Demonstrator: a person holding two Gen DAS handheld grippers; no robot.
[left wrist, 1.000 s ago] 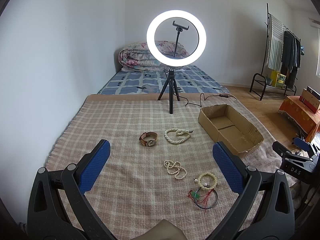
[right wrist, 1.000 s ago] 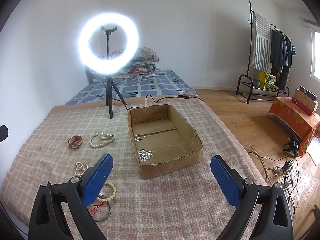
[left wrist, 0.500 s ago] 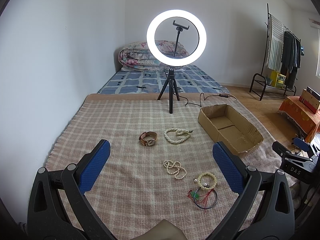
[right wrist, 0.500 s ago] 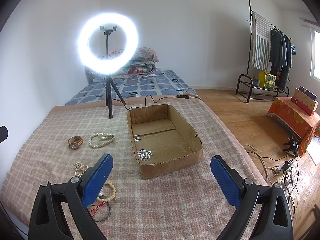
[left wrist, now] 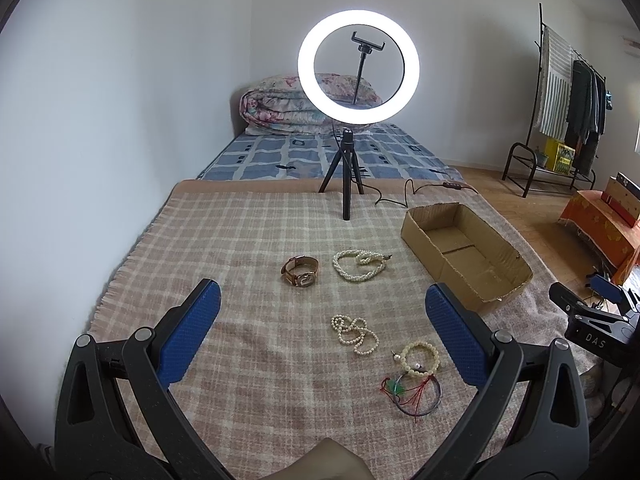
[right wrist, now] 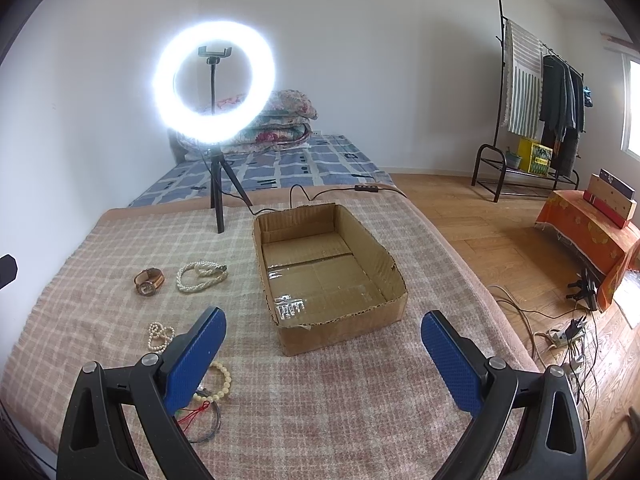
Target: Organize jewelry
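On blanket [left wrist: 248, 240]: pearly, beaded jewelry [left wrist: 354, 334]

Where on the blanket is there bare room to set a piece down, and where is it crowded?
Free: the wide strip left of the watch, the patch right of the cardboard box, and the box floor itself. Crowded: the near cluster where bead bracelet, red-thread bangle and small pearl strand lie close.

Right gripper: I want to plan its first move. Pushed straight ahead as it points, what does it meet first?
Probably the cardboard box, centred ahead of the open right gripper; only blanket lies before its near wall.
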